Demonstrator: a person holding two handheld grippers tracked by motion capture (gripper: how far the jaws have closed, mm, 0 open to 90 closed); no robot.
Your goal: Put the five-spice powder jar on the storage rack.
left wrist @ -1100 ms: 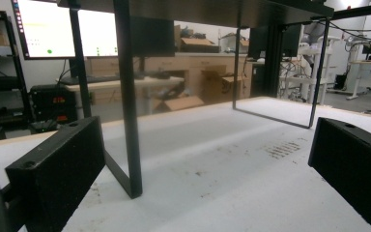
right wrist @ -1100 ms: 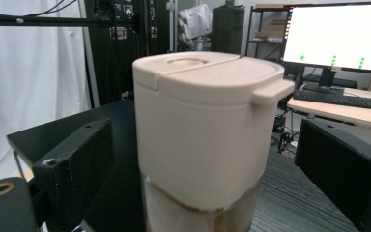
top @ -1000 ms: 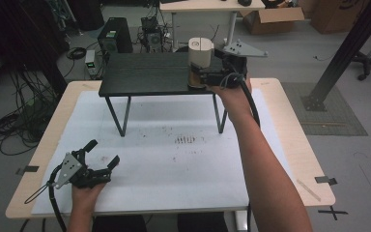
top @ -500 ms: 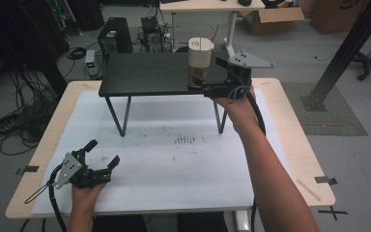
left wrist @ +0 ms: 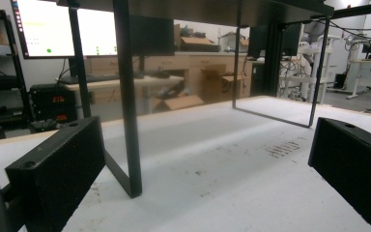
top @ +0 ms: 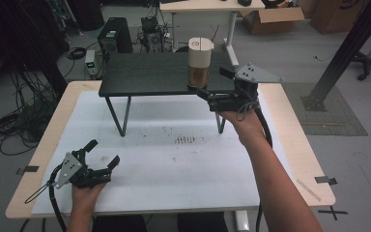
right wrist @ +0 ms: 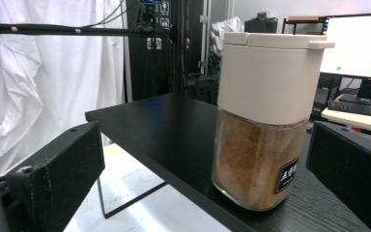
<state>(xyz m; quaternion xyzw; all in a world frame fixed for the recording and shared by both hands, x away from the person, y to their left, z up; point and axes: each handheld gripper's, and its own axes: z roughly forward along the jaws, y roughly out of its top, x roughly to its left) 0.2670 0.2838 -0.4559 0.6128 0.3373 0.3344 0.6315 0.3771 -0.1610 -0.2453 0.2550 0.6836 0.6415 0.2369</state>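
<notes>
Black shelf (top: 149, 75) carries a spice jar (top: 199, 63); right claw (top: 204, 95) gapes beside it, left claw (top: 104, 153) wide, empty.

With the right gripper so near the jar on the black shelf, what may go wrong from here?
1. The glass jar with a white cap and brown powder stands near the front edge of the black raised shelf; a push from the open right gripper might tip it or knock it off.
2. If the jaws close on the smooth white cap rather than the glass, the grip may slip.
</notes>
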